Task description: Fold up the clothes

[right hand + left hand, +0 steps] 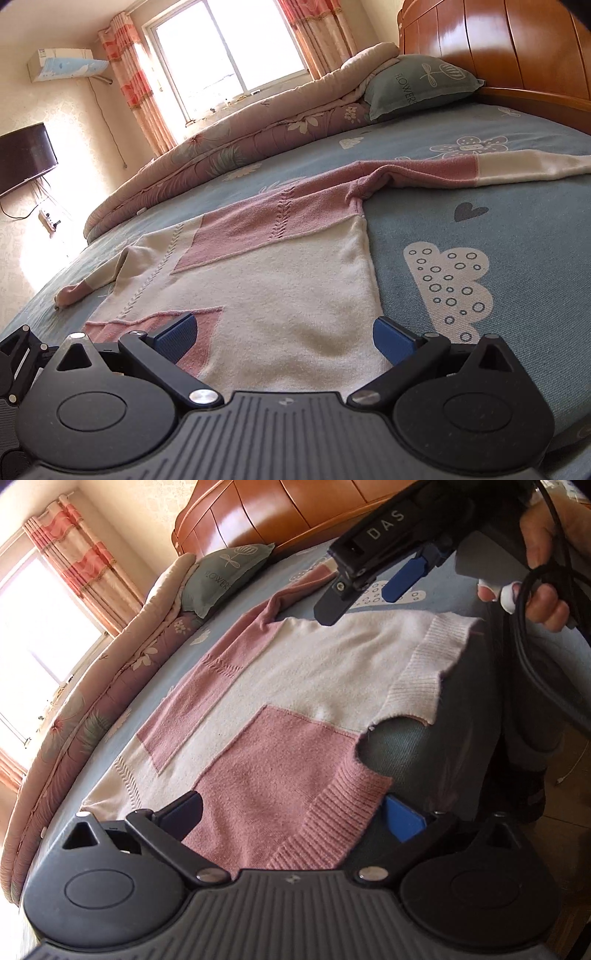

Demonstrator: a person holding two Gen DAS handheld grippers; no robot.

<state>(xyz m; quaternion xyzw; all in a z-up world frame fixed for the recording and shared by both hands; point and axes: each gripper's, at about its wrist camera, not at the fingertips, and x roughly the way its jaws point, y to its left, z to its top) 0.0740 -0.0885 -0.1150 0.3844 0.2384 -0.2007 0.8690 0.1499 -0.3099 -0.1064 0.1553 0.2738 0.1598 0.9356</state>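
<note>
— Now, on the blue bedsheet [461,177]: pink-and-cream sweater [295,686] spread flat, ribbed hem [321,830] hanging just over the bed's near edge, one sleeve [480,166] stretched toward the wooden headboard [498,44].

— And the left gripper [299,814]?

— Spread wide, blue pads either side of the pink hem corner, nothing pinched yet.

— Right gripper [284,336]?

— Likewise spread, straddling the cream hem corner at the sweater's other side; seen from the left camera, held in a hand [543,572] above the cloth.

— Step in hand, at a guess?

— Probably taking both hem corners to begin the first fold.

— Done well how?

— Pushing each pad fully past the ribbing before closing, so both knit layers get caught. Closing both together, lifting evenly, keeping the hem taut between the corners. Minding the loose sleeves: likely to drag and bunch unless carried over slowly.
</note>
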